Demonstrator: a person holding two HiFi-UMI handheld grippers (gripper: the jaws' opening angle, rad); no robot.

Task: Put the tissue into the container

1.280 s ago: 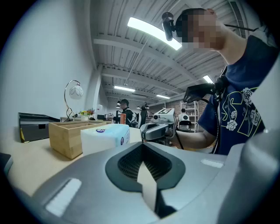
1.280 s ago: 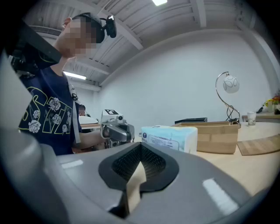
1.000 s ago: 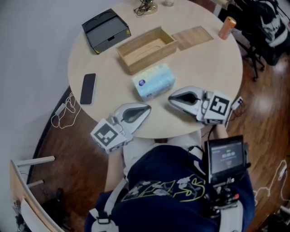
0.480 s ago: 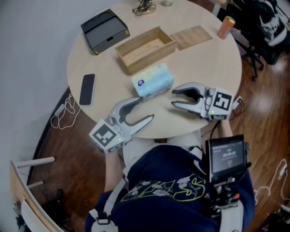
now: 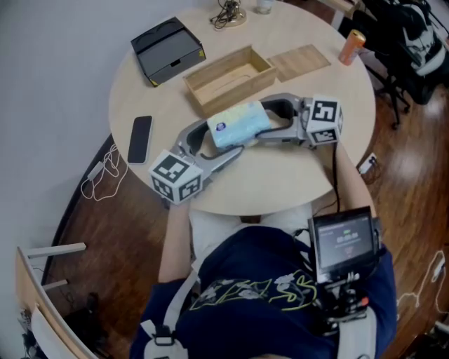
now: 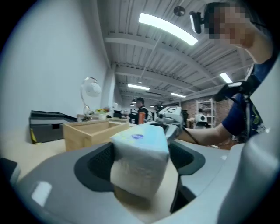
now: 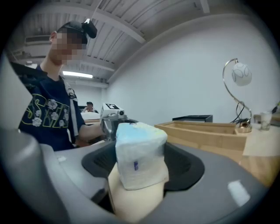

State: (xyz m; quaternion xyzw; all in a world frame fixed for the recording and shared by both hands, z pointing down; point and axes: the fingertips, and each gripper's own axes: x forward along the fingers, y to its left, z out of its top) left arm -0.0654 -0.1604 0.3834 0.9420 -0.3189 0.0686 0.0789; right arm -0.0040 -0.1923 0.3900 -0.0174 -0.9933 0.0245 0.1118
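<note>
— They've swooped in! The tissue pack [image 5: 237, 125] lies just beside the container [image 5: 231, 91].
— Yes: left gripper [image 5: 224, 137] and right gripper [image 5: 261, 123] straddle its ends, jaws wide apart, gripping nothing yet. A squeeze looks due.

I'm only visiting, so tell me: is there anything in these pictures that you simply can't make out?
- Print on the tissue pack: too small in the head view, blurred in both gripper views.
- Text on the chest screen: too small in the head view.
- Cup: cut off by the head view's top edge.
- Label on the can: too small in the head view.
</note>
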